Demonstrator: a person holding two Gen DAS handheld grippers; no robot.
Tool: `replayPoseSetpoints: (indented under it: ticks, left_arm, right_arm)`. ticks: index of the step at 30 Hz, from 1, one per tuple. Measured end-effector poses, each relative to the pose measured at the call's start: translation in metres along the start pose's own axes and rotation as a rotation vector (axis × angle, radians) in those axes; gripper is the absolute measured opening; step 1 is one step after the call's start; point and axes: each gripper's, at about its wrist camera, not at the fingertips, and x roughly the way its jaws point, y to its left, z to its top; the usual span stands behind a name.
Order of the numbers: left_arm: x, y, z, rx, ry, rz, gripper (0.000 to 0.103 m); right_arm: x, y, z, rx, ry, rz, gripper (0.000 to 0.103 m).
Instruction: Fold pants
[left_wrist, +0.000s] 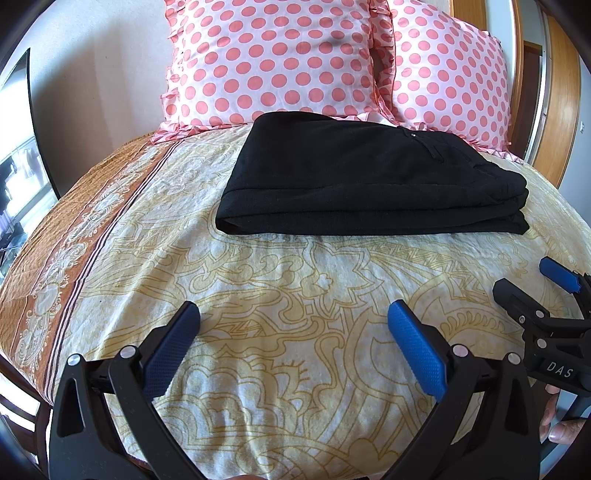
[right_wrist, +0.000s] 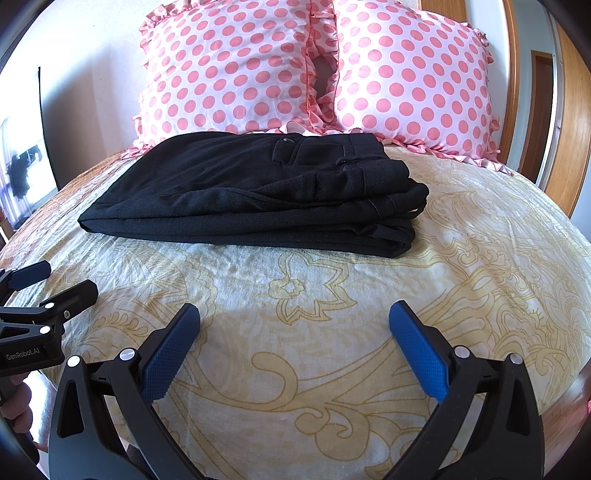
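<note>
Black pants (left_wrist: 354, 173) lie folded into a flat stack on the bed, waistband end to the right; they also show in the right wrist view (right_wrist: 258, 199). My left gripper (left_wrist: 293, 314) is open and empty, held over the bedspread well in front of the pants. My right gripper (right_wrist: 294, 314) is open and empty too, in front of the pants. The right gripper also shows at the right edge of the left wrist view (left_wrist: 532, 278). The left gripper shows at the left edge of the right wrist view (right_wrist: 55, 280).
The bed (left_wrist: 258, 295) has a cream bedspread with a yellow pattern and an orange border on the left. Two pink polka-dot pillows (left_wrist: 266, 62) (left_wrist: 447, 77) stand behind the pants. A wooden door frame (left_wrist: 554, 110) is at the right.
</note>
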Motion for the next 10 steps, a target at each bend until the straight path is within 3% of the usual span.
replayPoseSetpoints:
  ticks: [10]
  left_arm:
    - [0.0003, 0.0003, -0.0011, 0.005, -0.002, -0.004, 0.101]
  right_arm:
    - [0.0001, 0.0001, -0.0002, 0.001, 0.0, 0.0, 0.102]
